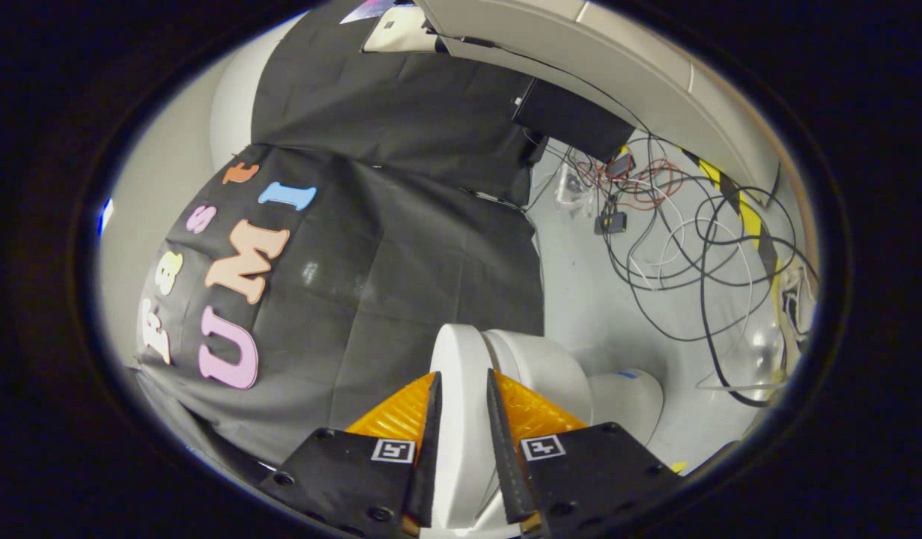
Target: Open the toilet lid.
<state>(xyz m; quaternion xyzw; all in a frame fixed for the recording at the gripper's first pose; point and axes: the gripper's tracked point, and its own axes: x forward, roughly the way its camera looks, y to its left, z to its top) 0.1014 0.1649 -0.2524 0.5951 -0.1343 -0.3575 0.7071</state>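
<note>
The hand-held gripper (461, 393) is pinching the white toilet lid (461, 367), whose edge is sitting between its two fingers, one on each side. To lift well, it should be holding tight and swinging slowly up and back. The toilet bowl (558, 374) is peeking out just beyond; the hinge is hiding.

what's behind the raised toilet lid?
The claw is shut on the white plastic toilet lid, held edge-on. Behind it hangs the black cloth wall. Beside it sits the white toilet body; the bowl interior is hidden.
</note>
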